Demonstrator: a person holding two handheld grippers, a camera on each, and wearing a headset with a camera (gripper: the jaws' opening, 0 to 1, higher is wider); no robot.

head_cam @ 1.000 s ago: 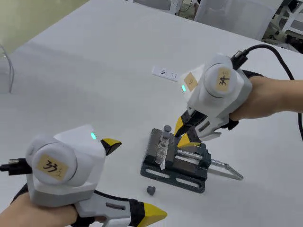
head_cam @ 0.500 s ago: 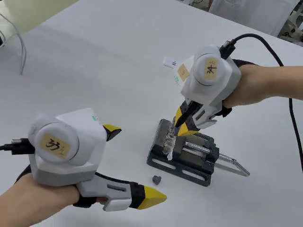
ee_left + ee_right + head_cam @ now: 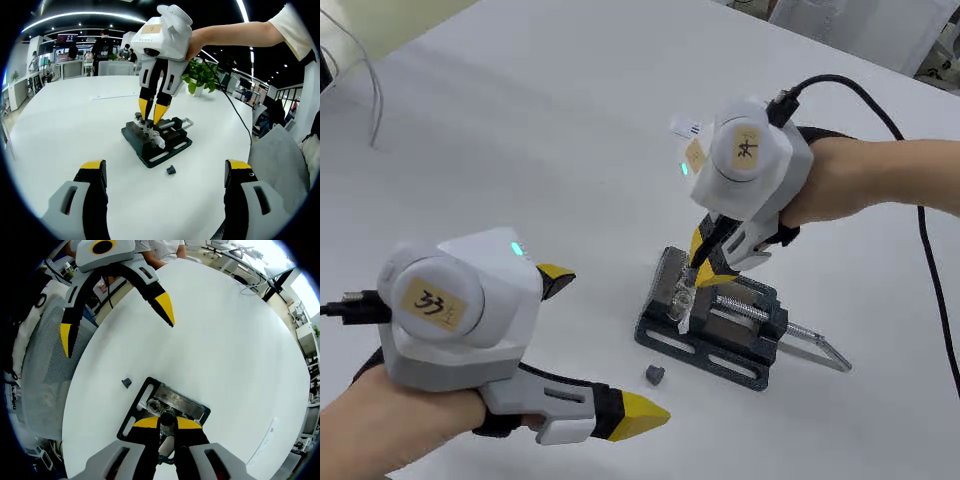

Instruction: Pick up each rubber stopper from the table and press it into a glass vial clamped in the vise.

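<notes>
Right gripper (image 3: pixel 167 423) is standing over the vise (image 3: pixel 177 401), its jaws drawn narrow on a dark rubber stopper (image 3: pixel 167 416); the yellow tips are covering whatever lies directly beneath, so it cannot be told whether that stopper is seating in glass. Just beside it, an open vial (image 3: pixel 152 405) is showing in the vise, uncapped.

In the head view the same gripper's body is hiding the top of the clamped vials (image 3: pixel 678 300); the glass is reading only as a pale blur (number not determinable).

Left gripper (image 3: pixel 600 350) is hovering at the near left, jaws spread wide and holding nothing.

A loose stopper (image 3: pixel 655 375) is lying on the white worktop (image 3: pixel 520 130), near the front of the vise base but apart from it; its shape is too small to make out.

A black cable (image 3: pixel 830 78) is arcing away from the right gripper; a white strip (image 3: pixel 682 126) is lying behind, partly covered by that gripper.

In the left gripper view a potted plant (image 3: pixel 200 75) is standing beyond the worktop; people are gathering at desks further back.
</notes>
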